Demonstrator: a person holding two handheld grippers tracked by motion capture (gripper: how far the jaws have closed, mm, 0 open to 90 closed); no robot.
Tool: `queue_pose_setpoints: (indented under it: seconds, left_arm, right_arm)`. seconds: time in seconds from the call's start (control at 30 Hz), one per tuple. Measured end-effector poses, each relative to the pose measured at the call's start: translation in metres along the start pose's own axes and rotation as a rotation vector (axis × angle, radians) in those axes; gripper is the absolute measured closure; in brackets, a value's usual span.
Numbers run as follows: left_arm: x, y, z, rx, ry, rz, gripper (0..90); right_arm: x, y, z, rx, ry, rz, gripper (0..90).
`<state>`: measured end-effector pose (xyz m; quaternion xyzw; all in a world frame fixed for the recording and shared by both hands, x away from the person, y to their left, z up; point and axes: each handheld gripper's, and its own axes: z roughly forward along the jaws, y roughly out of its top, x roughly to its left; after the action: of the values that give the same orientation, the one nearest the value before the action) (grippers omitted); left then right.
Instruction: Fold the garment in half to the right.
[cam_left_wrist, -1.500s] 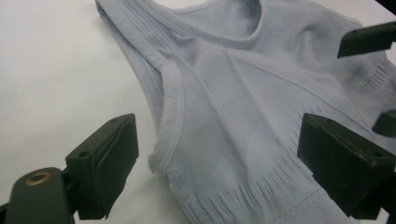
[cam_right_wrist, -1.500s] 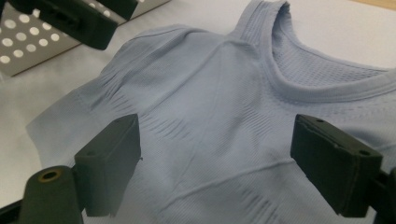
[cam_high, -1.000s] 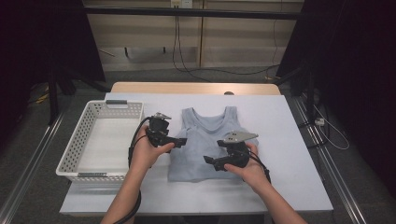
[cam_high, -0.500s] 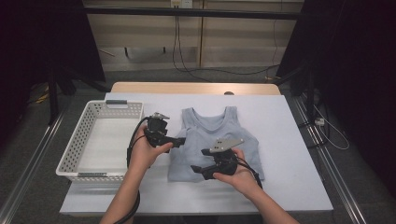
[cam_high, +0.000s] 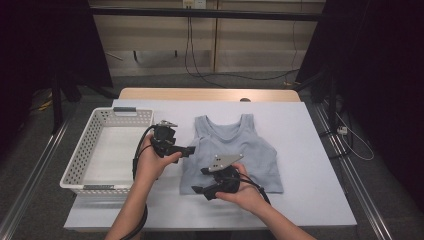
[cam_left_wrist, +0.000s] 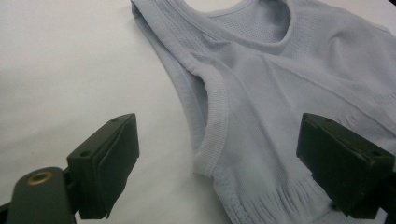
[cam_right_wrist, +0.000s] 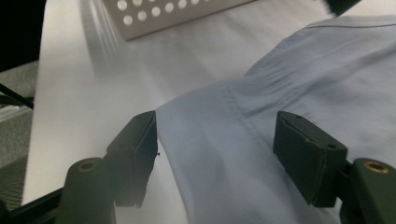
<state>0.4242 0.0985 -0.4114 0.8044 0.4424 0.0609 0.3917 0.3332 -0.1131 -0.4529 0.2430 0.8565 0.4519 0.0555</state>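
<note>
A light blue tank top (cam_high: 235, 150) lies flat on the white table, neck away from me. My left gripper (cam_high: 189, 151) hovers at the garment's left armhole. In the left gripper view its jaws stand wide open (cam_left_wrist: 219, 135) on either side of the ribbed armhole edge of the tank top (cam_left_wrist: 280, 84). My right gripper (cam_high: 201, 181) is at the bottom left corner of the top. Its jaws (cam_right_wrist: 217, 126) have just been closing, and the hem corner of the tank top (cam_right_wrist: 233, 140) lies between them, with the pads apart from the cloth.
A white perforated basket (cam_high: 80, 155) stands empty at the left of the table, and its wall (cam_right_wrist: 163, 14) is just beyond the right gripper. The table (cam_high: 310, 150) has bare surface right of the top. Cables trail on the floor behind.
The right gripper has slid left along the hem to the top's bottom left corner, and its jaws have narrowed. The left gripper has stayed in place.
</note>
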Motion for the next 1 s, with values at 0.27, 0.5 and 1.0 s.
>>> queue_pose_setpoints:
  seconds: [0.27, 0.5, 1.0]
  left_arm:
    - [0.003, -0.001, -0.003, -0.005, 0.001, -0.014, 13.5]
    - [0.001, 0.0, -0.003, -0.01, -0.002, -0.012, 13.8]
    - [0.0, -0.001, 0.0, -0.001, 0.004, -0.023, 14.5]
  right_arm:
    - [0.011, -0.003, 0.021, 0.075, -0.023, -0.059, 31.1]
    - [0.015, -0.003, 0.024, 0.091, -0.059, -0.093, 32.7]
    - [0.014, -0.003, 0.022, 0.076, -0.137, -0.027, 63.8]
